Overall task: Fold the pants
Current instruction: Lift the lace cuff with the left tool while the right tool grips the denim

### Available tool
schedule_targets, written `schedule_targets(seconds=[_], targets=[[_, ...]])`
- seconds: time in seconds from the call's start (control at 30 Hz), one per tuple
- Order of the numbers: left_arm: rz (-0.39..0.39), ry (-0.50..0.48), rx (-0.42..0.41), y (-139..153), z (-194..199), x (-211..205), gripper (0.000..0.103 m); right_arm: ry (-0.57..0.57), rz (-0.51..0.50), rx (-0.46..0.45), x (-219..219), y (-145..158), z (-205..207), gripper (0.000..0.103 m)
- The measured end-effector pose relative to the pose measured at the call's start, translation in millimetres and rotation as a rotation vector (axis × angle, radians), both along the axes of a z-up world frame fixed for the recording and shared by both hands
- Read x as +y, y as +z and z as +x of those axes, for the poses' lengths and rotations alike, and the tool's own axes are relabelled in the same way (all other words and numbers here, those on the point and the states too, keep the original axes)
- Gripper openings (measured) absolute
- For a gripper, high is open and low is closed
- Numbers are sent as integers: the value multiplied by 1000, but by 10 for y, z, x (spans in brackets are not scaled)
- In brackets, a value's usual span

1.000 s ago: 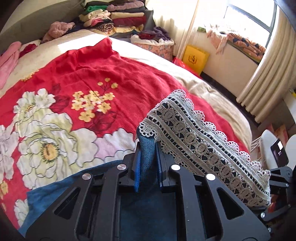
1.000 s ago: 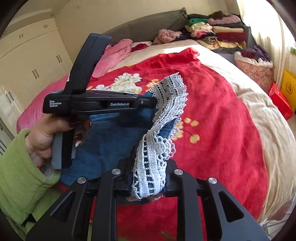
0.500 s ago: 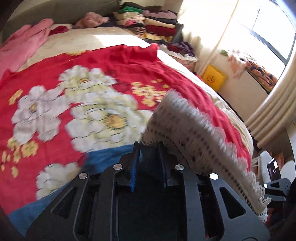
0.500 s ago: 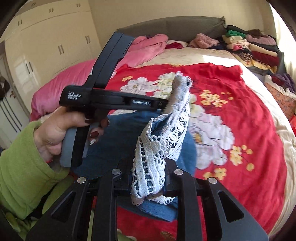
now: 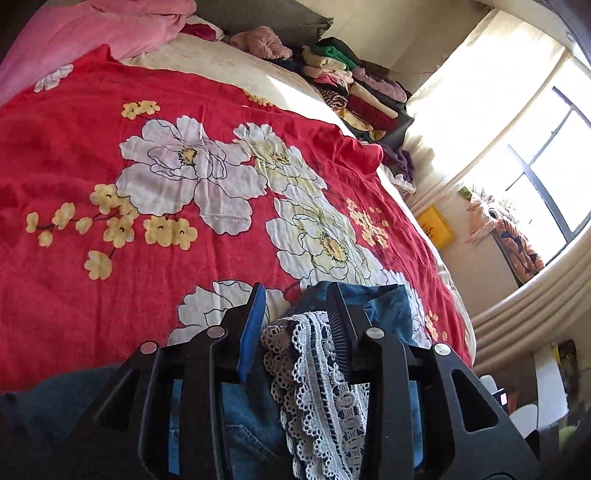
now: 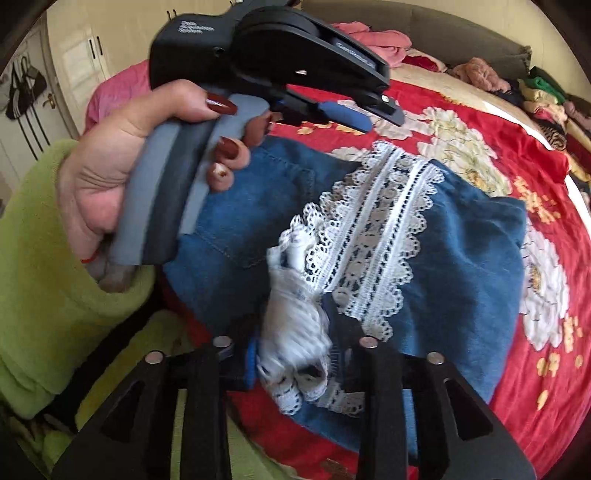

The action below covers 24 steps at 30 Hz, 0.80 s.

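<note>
The blue denim pants (image 6: 461, 251) lie folded on the red flowered bedspread (image 6: 546, 170), with the white lace hem (image 6: 380, 229) laid across the top. My left gripper (image 5: 295, 302) is open, its jaws apart over the lace hem (image 5: 317, 373) and denim (image 5: 388, 306). It also shows in the right wrist view (image 6: 354, 118), held in a hand above the pants. My right gripper (image 6: 295, 354) has its jaws spread with bunched, blurred lace lying loose between them.
Stacks of folded clothes (image 5: 354, 92) sit at the far end of the bed. A pink blanket (image 5: 92, 33) lies at the head. A window and curtains (image 5: 535, 177) are to the right, with a yellow box (image 5: 436, 227) on the floor.
Both grippers carried the lace hem down onto the denim and opened. The pants now lie folded on the bed instead of hanging from the jaws.
</note>
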<state>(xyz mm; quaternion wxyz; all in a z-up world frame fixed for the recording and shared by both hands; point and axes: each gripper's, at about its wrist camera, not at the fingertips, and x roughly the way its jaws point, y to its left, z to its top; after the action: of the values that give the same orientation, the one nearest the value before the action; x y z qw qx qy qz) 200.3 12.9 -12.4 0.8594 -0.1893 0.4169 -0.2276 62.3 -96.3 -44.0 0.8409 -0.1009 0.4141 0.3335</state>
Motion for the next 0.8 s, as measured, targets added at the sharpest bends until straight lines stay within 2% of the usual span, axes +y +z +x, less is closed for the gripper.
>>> schedule_targets(seconds=[0.1,0.17,0.3,0.37,0.4,0.47,0.53,0.57,0.6,0.7,0.77,0.8], targets=[[22,-18,13,-46,-18,-81,34,23,39,-12,-104,134,-95,43],[37,-30,25,-82,-34,-139,38,15,76,-48,-279,286,-136,50],[87,-36,41,-163,-33,-250,54,-113,87,-124,-760,449,-24,51],[147,-6,40,-207,-30,-280,65,-210,79,-120,-1002,420,184,51],[169,10,39,-227,-29,-286,67,-263,72,-111,-1127,380,350,51],[169,11,45,-263,-20,-287,67,-328,52,-91,-1280,305,639,51],[162,10,51,-289,-15,-290,67,-349,75,-62,-1384,249,891,51],[158,8,51,-301,-13,-301,59,-364,92,-46,-1415,221,1006,51],[155,3,50,-308,-20,-316,42,-372,119,-18,-1446,174,1167,51],[152,-10,35,-288,-47,-356,26,-384,172,77,-1500,2,1558,50],[149,-17,14,-219,-75,-340,22,-336,249,183,-1501,-85,1708,20],[132,-15,7,-182,-82,-308,20,-323,256,176,-1463,-57,1709,12]])
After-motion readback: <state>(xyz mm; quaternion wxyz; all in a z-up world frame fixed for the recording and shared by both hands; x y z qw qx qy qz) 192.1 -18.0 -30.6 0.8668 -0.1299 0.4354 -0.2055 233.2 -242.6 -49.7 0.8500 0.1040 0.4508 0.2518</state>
